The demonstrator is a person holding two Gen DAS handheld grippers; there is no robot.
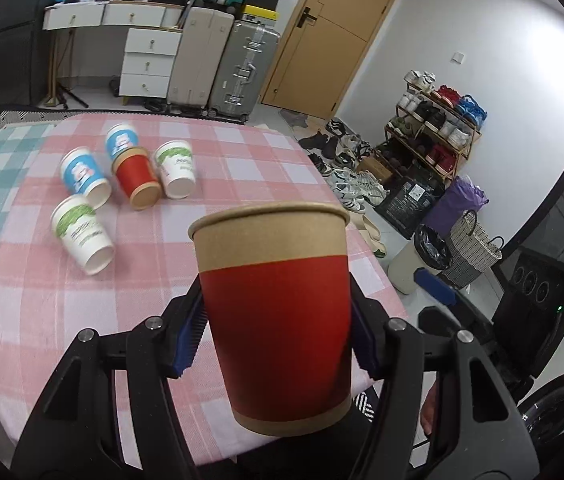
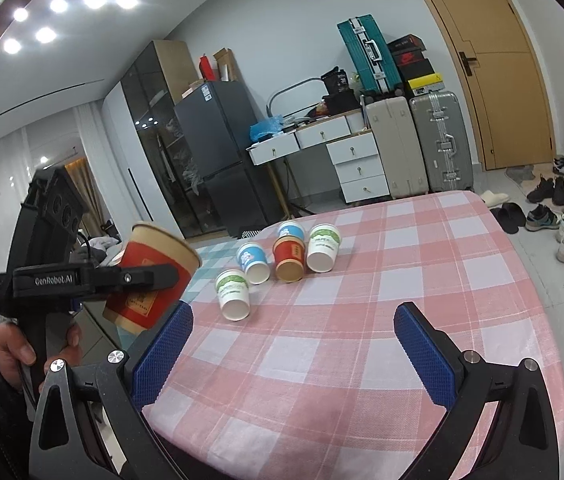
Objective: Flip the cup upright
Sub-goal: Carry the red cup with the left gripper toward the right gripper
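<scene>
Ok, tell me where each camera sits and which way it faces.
Left wrist: on the left gripper, looking along its fingers at the held red cup, rim up, with the table and door beyond.
Right wrist: on the right gripper, open, facing across the table toward the drawers; a hand holding the left gripper shows at left.
Shared: the held red cup and the five cups lying on the cloth.

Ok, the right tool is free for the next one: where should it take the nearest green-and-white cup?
Grip the green-and-white cup across its side wall at mid-body, coming from above. It lies on its side, mouth toward the camera, clear of the blue cup behind, and the right tool is open.
</scene>
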